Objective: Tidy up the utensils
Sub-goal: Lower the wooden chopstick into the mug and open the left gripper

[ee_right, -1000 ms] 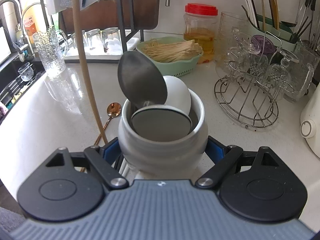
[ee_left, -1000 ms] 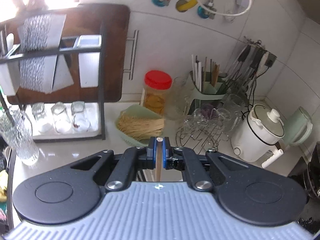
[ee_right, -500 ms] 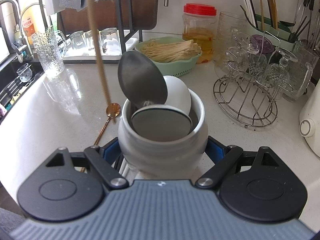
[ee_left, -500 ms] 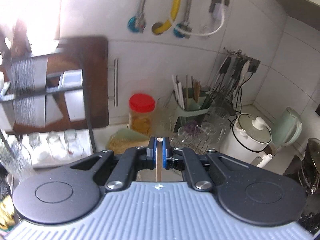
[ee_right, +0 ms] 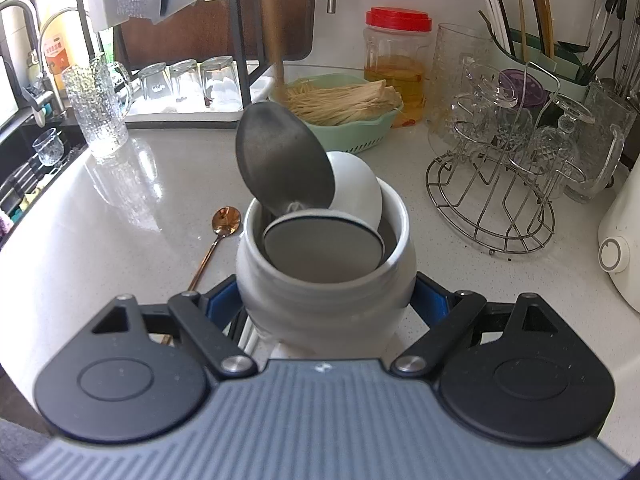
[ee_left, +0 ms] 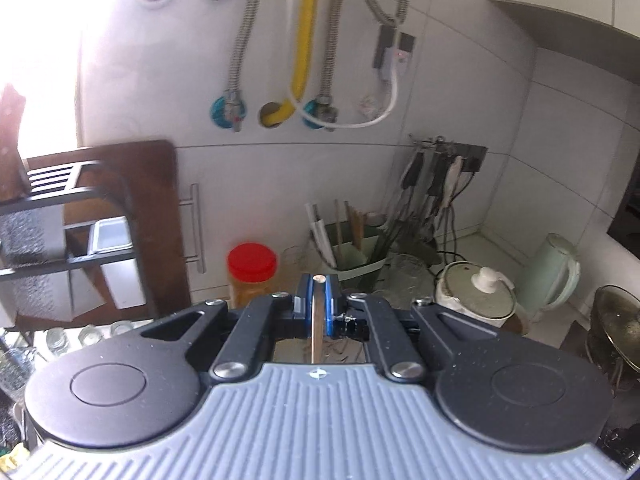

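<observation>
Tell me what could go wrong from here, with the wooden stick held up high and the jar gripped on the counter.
1. The thin wooden stick is pinched near its top by the left gripper, so its long free end could swing into the dark metal ladle.
2. The white ceramic jar, clamped by the right gripper, already holds three big heads, so the stick could jam.
3. The copper spoon lies beside the jar and could get knocked.

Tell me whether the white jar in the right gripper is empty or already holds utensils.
Holds utensils. The white jar, clamped by the right gripper, has a dark metal spoon, a white spoon and a round grey head inside.
</observation>
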Motion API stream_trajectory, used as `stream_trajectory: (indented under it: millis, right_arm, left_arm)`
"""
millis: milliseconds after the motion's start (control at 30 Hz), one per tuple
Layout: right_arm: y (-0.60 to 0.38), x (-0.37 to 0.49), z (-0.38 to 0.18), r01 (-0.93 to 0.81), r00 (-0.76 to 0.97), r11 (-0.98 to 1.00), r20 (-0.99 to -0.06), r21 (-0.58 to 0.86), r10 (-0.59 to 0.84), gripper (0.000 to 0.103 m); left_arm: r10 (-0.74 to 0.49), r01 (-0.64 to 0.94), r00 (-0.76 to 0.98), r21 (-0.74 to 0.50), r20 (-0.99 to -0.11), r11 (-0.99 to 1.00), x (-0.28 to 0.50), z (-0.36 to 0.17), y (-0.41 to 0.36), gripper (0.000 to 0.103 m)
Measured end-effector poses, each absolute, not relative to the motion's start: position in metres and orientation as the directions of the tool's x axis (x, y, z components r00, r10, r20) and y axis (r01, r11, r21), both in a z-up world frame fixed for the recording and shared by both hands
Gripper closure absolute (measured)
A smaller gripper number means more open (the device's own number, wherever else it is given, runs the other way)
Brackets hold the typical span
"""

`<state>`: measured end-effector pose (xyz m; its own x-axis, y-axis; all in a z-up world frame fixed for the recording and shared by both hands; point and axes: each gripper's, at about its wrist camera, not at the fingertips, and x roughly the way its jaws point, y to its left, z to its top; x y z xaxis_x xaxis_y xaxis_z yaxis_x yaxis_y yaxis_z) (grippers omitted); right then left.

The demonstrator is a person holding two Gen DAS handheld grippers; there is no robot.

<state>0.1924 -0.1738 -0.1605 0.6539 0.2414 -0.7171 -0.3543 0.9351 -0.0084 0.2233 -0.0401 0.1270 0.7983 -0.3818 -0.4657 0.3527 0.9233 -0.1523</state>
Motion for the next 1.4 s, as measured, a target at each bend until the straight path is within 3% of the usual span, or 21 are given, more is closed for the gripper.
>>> stream_trajectory:
  millis: [567, 1000, 1400]
  right_arm:
    - [-0.174, 0.191, -0.160, -0.361, 0.658, 0.933, -0.711, -0.008, 0.249, 0.013]
    - [-0.172, 0.192, -0.161, -0.362, 0.667, 0.932, -0.705, -0.024, 0.241, 0.013]
    - [-0.172, 0.192, -0.161, -0.354, 0.672, 0.935, -0.702, -0.024, 0.236, 0.012]
  left_arm:
    - [-0.464, 0.453, 0.707, -0.163, -0.534, 0.877, 0.227, 0.088, -0.083, 0.096]
    - [-0.427, 0.542, 0.525, -0.097, -0.736, 0.834, 0.267, 0.047, -0.095, 0.096]
    - [-0.430, 0.625, 0.369, -0.123, -0.824, 0.771, 0.281, 0.031, -0.118, 0.096]
